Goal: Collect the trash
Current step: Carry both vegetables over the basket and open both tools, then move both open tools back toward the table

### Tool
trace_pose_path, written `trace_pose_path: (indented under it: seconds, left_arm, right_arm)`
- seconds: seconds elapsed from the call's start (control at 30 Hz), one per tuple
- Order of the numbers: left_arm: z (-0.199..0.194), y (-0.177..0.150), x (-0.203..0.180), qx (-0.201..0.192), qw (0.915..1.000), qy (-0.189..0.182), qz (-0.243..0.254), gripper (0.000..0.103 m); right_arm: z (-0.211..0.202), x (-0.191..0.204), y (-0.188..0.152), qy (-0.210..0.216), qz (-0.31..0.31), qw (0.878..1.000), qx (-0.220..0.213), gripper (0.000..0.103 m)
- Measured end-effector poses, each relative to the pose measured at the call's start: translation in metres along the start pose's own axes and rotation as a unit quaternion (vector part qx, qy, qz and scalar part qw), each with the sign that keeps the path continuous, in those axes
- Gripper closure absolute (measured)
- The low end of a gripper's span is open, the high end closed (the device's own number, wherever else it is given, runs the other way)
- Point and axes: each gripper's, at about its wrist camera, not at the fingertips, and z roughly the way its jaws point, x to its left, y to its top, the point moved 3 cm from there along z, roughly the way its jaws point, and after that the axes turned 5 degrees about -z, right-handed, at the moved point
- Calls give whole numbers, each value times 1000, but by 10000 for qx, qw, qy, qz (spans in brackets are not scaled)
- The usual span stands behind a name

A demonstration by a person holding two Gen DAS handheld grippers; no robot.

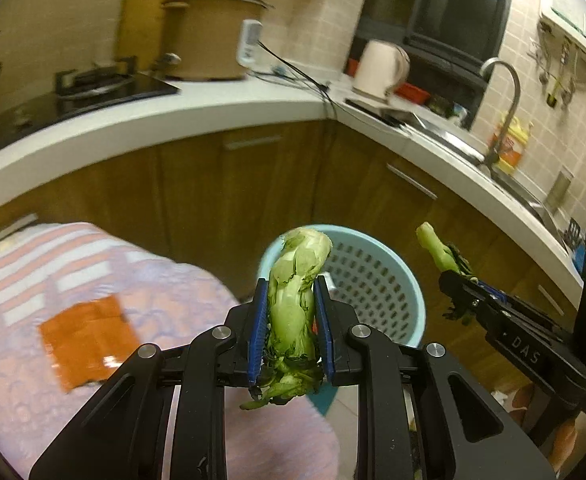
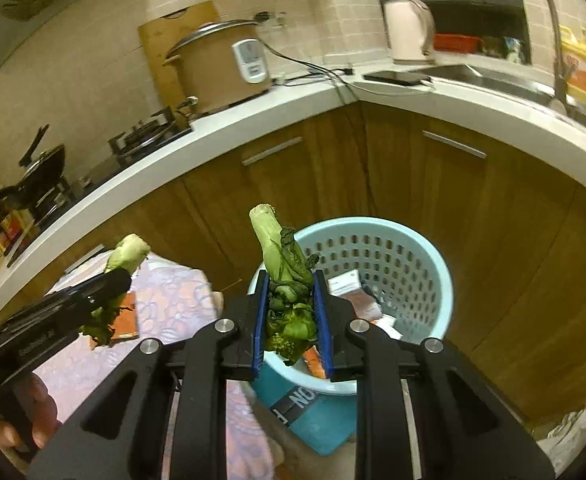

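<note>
Comparing views: only the right wrist camera shows paper scraps [image 2: 359,300] inside the perforated pale-blue plastic basket [image 2: 409,236]; only the left shows the orange packet [image 1: 87,344] whole on the quilted cloth. Two limp vegetable stalks: left gripper [image 1: 291,328] pinches one [image 1: 293,292], right gripper [image 2: 291,320] pinches the other [image 2: 283,280], both near the basket's rim.

A lidded rice cooker [image 2: 221,68] and pale kettle [image 2: 409,32] stand well apart on the white counter [image 2: 293,100].

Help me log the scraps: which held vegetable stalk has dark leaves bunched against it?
The right gripper's stalk: dark leaves bunch beside its pale stem. The left gripper's stalk is mostly bare, light green.
</note>
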Motion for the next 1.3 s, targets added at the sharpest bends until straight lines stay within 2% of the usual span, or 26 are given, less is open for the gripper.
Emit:
trace_pose_path:
  seconds: [0.13,0.37,0.43,0.47,0.5,0.57,0.73,0.8,0.87,1.1,1.3]
  left_arm:
    - [32,-3,-17,353,9988,-332,87,82]
    - [87,-13,-28,841,9951,-512,127,82]
    - [95,-12,-31,902,9945,-501,173,68]
    - [97,-12,-30,886,9948,-475,172,53]
    - [97,-10,-29,834,9954,-446,170,46]
    - [95,-9,-28,801,9957,-437,167,42]
    - [84,-5,-12,702,9970,-317,70,41]
    - [75,-4,-4,636,9975,-308,-33,39]
    - [63,-4,5,546,9981,-268,-104,39]
    - [17,1,38,103,9995,64,-295,39]
    - [-33,-1,90,-262,9965,475,-640,38]
  right_arm:
    - [15,-19,-7,17,203,9996,179,84]
    - [52,-40,-22,-110,375,9974,610,83]
    - [64,-45,-25,-125,417,9963,744,82]
    - [68,-47,-26,-137,440,9957,802,81]
    - [72,-49,-27,-161,467,9952,842,80]
    - [76,-53,-29,-165,525,9945,889,76]
    - [73,-51,-30,-161,536,9948,853,71]
    - [68,-46,-28,-122,528,9955,774,57]
    - [63,-39,-25,-68,454,9965,698,52]
    - [53,14,-15,410,58,9973,604,51]
    - [56,92,-20,883,-659,9913,721,50]
